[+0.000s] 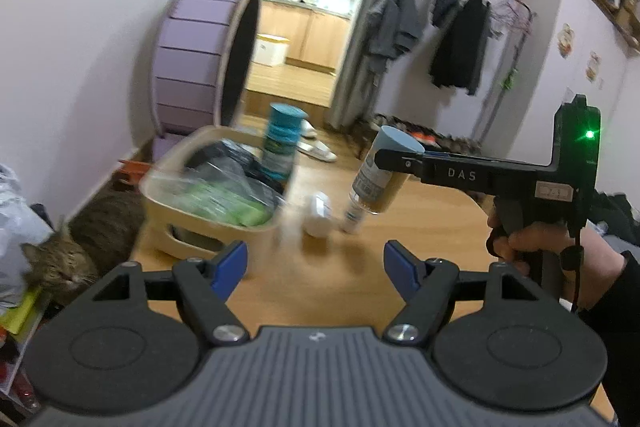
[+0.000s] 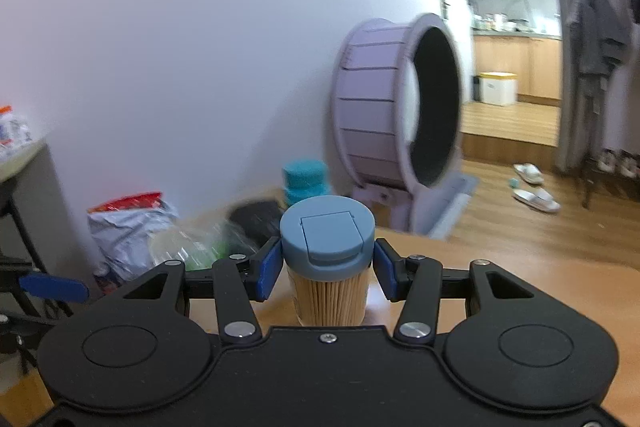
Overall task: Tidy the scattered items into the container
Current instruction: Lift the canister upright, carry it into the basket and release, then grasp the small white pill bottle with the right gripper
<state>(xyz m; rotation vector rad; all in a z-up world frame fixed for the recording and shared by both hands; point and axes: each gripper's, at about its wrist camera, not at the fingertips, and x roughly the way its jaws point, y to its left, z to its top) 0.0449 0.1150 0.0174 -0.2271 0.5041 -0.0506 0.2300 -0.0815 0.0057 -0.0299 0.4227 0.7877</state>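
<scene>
My right gripper [image 2: 326,267] is shut on a clear toothpick jar [image 2: 328,291] with a blue-grey flip lid, its blue pads [image 2: 267,271] pressing on both sides. In the left wrist view the jar [image 1: 378,179] hangs tilted above the wooden table [image 1: 360,291], held by the right gripper [image 1: 390,163]. My left gripper [image 1: 316,267] is open and holds nothing, low over the table. The beige container [image 1: 180,223] stands at the table's left and holds plastic-wrapped items. A stack of teal cans [image 1: 282,143] rises at its far side. A small white item [image 1: 318,217] and a blurred tube [image 1: 352,221] lie on the table.
A tabby cat [image 1: 80,247] lies left of the container, beside a plastic bag [image 1: 16,227]. A purple cat wheel [image 1: 200,59] stands against the wall behind. A person's hand [image 1: 532,243] grips the right tool. Slippers [image 2: 534,195] lie on the floor and a clothes rack [image 1: 460,39] stands further back.
</scene>
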